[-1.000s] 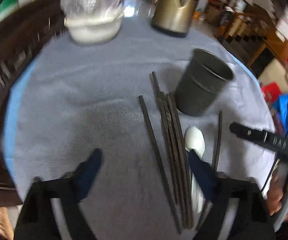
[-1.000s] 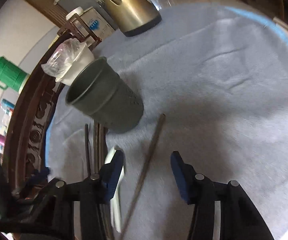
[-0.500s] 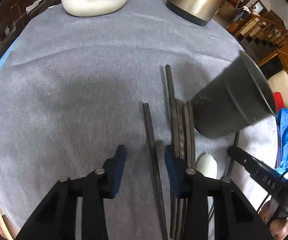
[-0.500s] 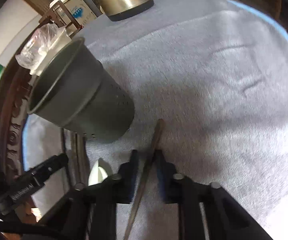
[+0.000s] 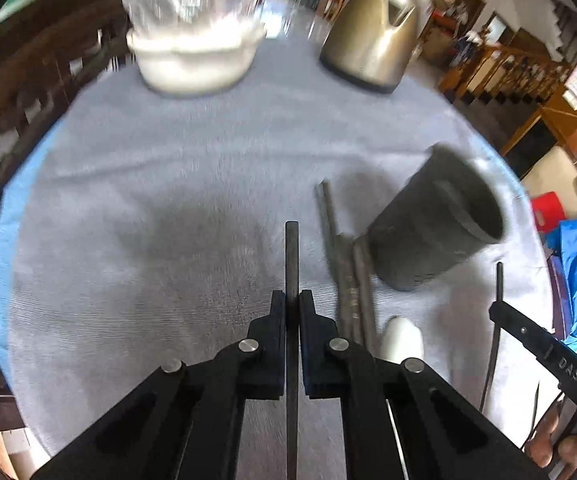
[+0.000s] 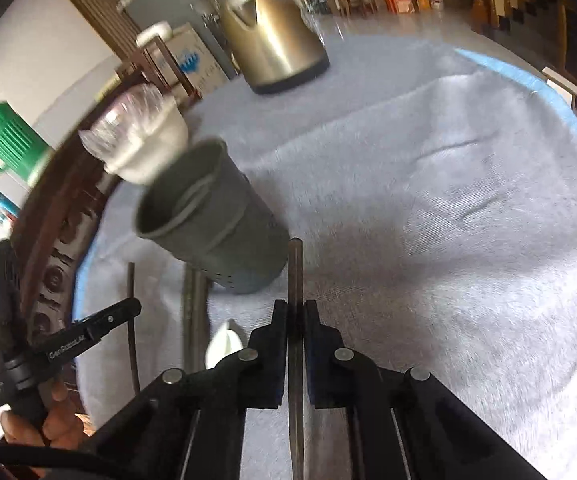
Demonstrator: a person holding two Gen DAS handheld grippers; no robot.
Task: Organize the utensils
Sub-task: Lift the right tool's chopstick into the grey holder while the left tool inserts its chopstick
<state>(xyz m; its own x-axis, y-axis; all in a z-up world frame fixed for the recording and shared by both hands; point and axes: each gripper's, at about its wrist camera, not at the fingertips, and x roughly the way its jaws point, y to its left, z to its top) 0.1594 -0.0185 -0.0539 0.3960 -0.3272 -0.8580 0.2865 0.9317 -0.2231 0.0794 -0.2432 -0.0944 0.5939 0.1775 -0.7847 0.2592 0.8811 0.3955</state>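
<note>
My left gripper (image 5: pixel 292 300) is shut on a dark chopstick (image 5: pixel 291 256) that runs straight ahead between its pads. To its right lie several more dark chopsticks (image 5: pixel 348 276) and a white spoon (image 5: pixel 402 338), beside the dark grey utensil cup (image 5: pixel 436 232). My right gripper (image 6: pixel 296 310) is shut on another dark chopstick (image 6: pixel 295 272), whose tip reaches the base of the utensil cup (image 6: pixel 212 228). Left of it the white spoon (image 6: pixel 224 340) and loose chopsticks (image 6: pixel 192 312) rest on the grey cloth.
A brass-coloured kettle (image 5: pixel 372 44) and a white bowl covered in plastic film (image 5: pixel 196 48) stand at the far side of the round table (image 5: pixel 128 184). A carved wooden chair back (image 6: pixel 56 248) lines the left edge. A green thermos (image 6: pixel 8 144) stands beyond it.
Both grippers have gone from open to shut, each closing on a single chopstick. Each dipped toward the table and has come back up with its chopstick between the pads.
</note>
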